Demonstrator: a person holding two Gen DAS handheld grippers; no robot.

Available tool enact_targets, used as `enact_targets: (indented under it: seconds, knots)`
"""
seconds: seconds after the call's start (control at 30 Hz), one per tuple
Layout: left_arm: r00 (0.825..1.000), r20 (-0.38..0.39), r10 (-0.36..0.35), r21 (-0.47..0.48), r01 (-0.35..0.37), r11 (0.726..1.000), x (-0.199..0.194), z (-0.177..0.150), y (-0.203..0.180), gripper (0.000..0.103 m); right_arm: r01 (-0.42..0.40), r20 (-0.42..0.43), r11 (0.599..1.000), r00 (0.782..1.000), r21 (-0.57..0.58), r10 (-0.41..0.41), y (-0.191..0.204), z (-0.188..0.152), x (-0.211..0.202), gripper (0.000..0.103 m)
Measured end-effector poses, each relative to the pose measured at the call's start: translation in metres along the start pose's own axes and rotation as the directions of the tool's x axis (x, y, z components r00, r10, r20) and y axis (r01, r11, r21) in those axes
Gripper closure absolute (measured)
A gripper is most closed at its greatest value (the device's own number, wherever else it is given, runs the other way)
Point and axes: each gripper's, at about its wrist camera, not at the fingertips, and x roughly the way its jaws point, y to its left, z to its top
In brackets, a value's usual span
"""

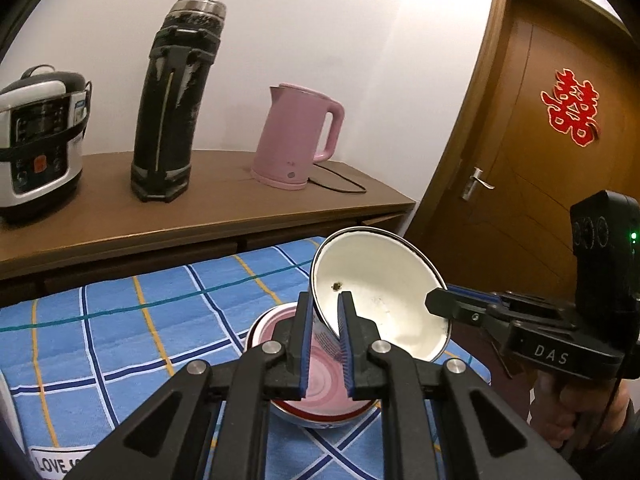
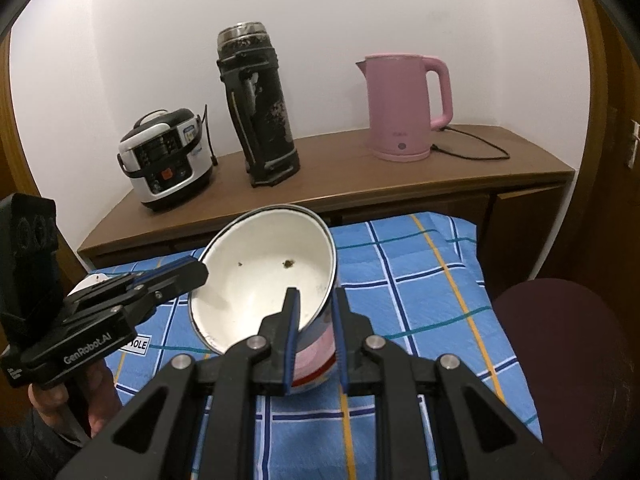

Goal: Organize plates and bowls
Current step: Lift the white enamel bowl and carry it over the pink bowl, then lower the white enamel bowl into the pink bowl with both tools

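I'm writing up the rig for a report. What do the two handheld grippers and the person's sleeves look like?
Both grippers are matte black linkage frames with silver pivot pins and blue ribbed pads on the fingers. The left gripper reads "GenRobot.AI" in white; the right gripper reads "DAS" and carries a black camera block with a green light and a thin black cable. Dark sleeves show at both wrists.

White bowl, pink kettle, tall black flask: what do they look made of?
White bowl: likely enamelled metal; glossy white inside, thin dark metallic rim, small chipped or rust-like spots.
Pink kettle: matte pink shell, probably plastic; moulded handle, no metal sheen.
Tall black flask: seemingly metal with a worn black coating; bare steel-coloured band at the top, scuffed patches. What lies underneath is unclear.
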Motion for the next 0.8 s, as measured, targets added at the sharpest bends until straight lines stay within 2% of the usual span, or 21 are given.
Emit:
enact_targets:
  seconds: [0.27,0.8]
  knots:
    - [1.0,-0.013,0.021,-0.023,-0.022,0.999,0.001,0.001,0.009,0.089,-0.007,-0.038,1.0,0.999,0.002,0.007,0.002,-0.002,0.016,0.087]
    - [0.997,-0.056,0.047,-0.038,-0.049,0.998,0.008,-0.002,0.016,0.089,-0.008,-0.077,1.0,0.997,0.0,0.008,0.007,-0.006,0.021,0.087]
